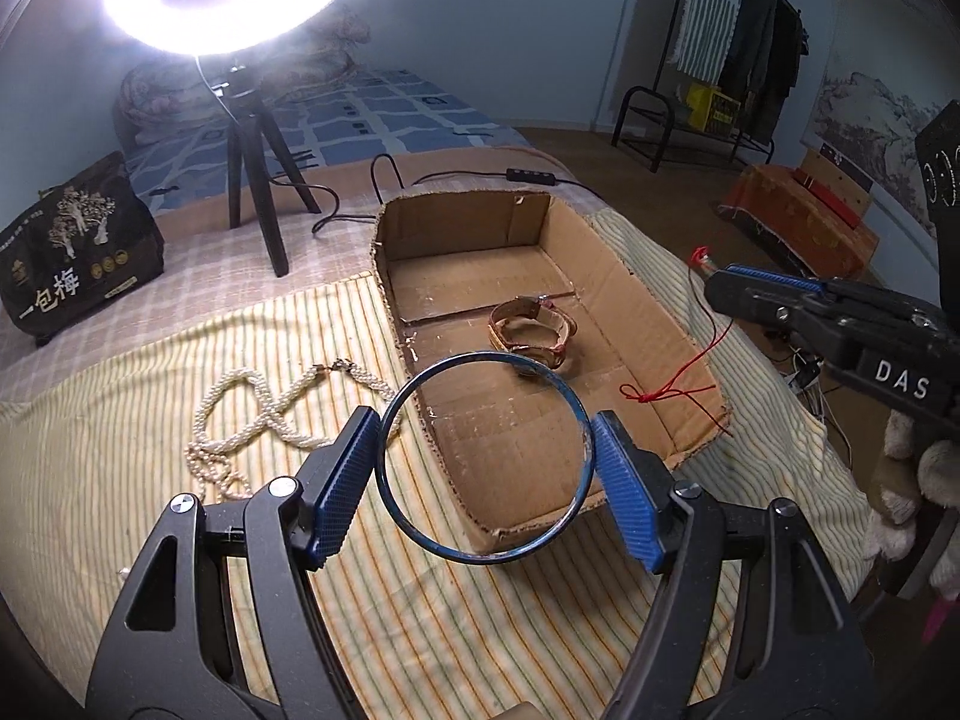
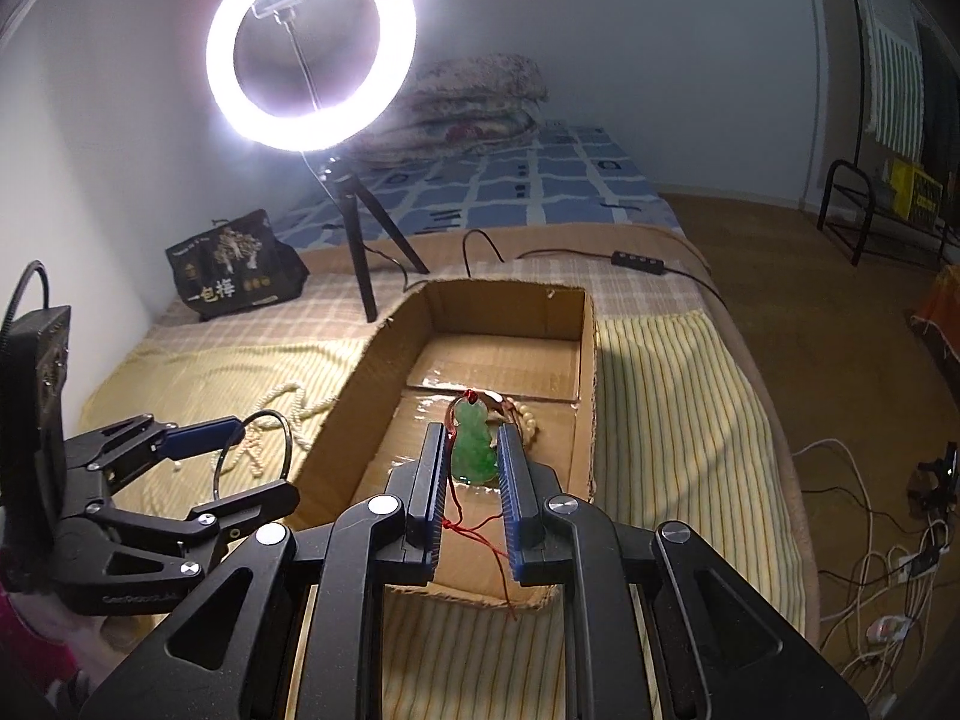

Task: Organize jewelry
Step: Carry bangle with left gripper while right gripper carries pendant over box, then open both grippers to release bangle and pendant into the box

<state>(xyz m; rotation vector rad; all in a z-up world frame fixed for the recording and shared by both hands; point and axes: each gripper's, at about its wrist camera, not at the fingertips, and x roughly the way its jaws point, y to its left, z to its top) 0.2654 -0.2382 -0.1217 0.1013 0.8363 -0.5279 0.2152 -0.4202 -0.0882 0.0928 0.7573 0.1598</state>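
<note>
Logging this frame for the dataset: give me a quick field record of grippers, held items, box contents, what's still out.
left gripper: shut on blue bangle
right gripper: shut on green pendant with red cord
cardboard box: open, holds brown watch
pearl necklace: on striped cloth, left of box, not yet packed
ring light: on, behind box
</note>
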